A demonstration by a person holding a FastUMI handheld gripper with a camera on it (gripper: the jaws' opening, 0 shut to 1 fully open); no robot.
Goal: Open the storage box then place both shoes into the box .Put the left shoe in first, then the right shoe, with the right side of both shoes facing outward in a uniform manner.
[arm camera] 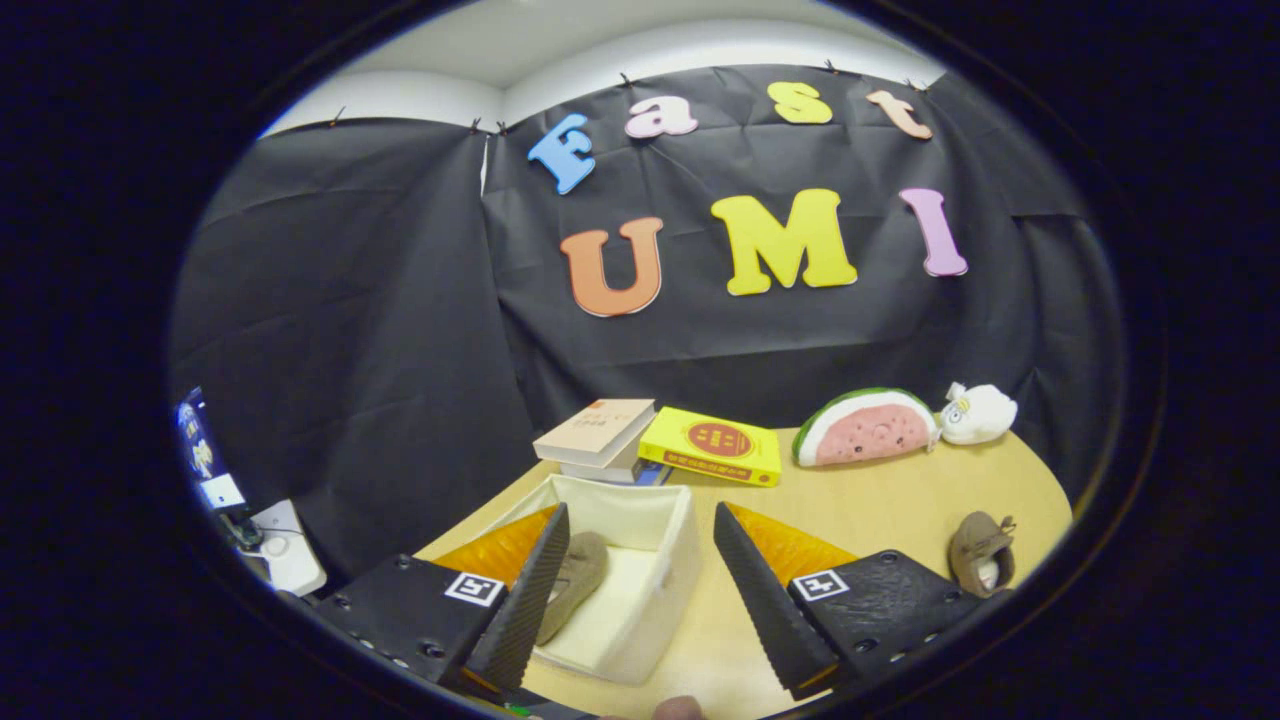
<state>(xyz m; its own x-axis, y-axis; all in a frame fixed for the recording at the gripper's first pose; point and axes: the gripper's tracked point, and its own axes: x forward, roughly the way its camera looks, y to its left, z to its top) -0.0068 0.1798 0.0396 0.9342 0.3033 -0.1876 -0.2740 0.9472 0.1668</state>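
One shoe boxed, one out.
Gripper (640, 590) open above the box (680, 540); a shoe (575, 580) lies inside by the left finger; the other shoe (980, 550) at 3 o'clock.

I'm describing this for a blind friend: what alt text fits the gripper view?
The open fingers hover over a white storage box holding one brown shoe; the other shoe lies on the table beyond the right finger. Books and plush toys sit behind.
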